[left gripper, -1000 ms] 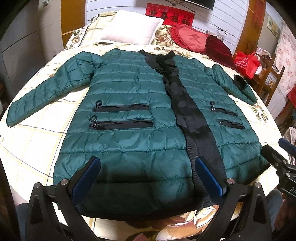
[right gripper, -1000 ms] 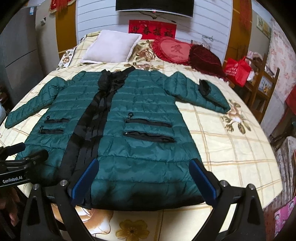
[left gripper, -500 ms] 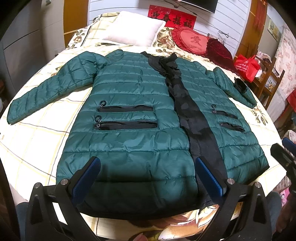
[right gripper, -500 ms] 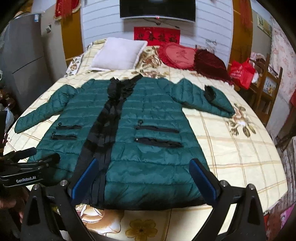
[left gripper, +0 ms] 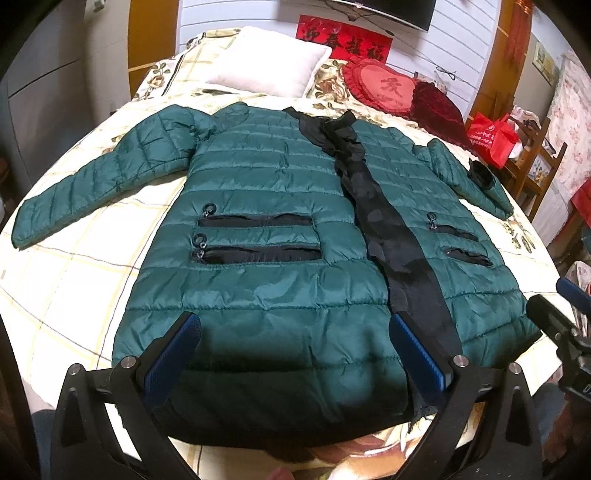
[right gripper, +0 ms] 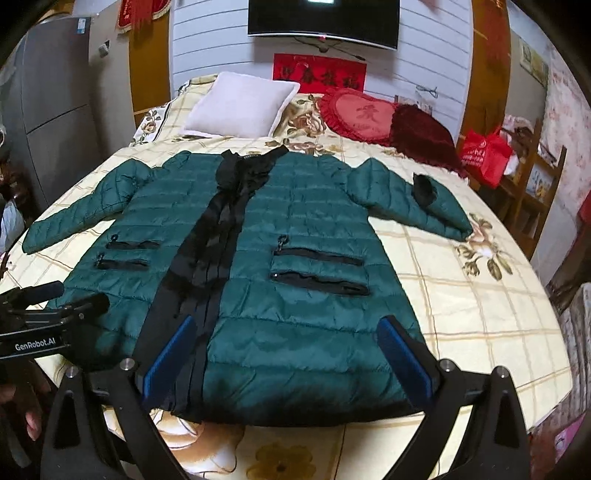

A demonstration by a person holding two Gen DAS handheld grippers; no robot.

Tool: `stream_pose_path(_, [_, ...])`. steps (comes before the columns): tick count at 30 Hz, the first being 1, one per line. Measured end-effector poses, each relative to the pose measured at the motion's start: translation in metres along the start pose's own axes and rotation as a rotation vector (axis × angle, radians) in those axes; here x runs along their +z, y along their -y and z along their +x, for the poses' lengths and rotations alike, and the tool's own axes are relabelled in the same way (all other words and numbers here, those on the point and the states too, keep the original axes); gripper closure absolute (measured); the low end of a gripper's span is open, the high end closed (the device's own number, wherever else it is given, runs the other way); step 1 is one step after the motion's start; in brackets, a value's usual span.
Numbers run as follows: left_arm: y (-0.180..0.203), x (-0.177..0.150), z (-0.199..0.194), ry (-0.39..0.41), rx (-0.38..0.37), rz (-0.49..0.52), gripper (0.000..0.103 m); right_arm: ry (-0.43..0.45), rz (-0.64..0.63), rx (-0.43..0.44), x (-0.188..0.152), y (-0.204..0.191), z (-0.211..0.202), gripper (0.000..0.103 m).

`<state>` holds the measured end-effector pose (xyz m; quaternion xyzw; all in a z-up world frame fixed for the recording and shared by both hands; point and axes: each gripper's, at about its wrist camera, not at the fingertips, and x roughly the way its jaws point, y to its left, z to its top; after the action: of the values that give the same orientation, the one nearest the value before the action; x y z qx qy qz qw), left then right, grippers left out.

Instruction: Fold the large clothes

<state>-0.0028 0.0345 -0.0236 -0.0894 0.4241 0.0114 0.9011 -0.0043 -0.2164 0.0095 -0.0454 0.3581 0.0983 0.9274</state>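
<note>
A long green quilted coat [left gripper: 266, 236] [right gripper: 303, 295] lies flat and face up on the bed [left gripper: 66, 273] [right gripper: 472, 295], both sleeves spread out, a black placket down its middle. My left gripper [left gripper: 295, 332] hovers open above the hem's left half, nothing between its blue pads [left gripper: 173, 350]. My right gripper [right gripper: 288, 332] hangs open over the hem's right half, its pads [right gripper: 402, 354] clear of the fabric. Each gripper shows at the other view's edge: the right gripper [left gripper: 561, 314], the left gripper [right gripper: 55, 299].
A white pillow [right gripper: 240, 107] and red heart cushions [right gripper: 362, 114] lie at the head of the bed. A red bag [right gripper: 484, 155] sits on wooden furniture to the right. A grey cabinet [right gripper: 51, 96] stands at the left. A TV [right gripper: 321, 18] hangs on the wall.
Both views have drifted slightly back and tilted up, showing more of the far wall and TV. The coat has not moved and both grippers stay open.
</note>
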Motion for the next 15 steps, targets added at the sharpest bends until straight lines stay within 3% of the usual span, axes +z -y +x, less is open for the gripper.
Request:
stream_pose_path(8, [0.009,0.007,0.003,0.004,-0.039,0.073,0.027,0.024,0.02,-0.006,0.014,0.002,0.001,0.003])
stream_pose_path(15, [-0.002,0.028,0.006,0.008,0.019,0.077,0.027,0.02,0.004,0.0,0.018,0.002,0.003,0.003])
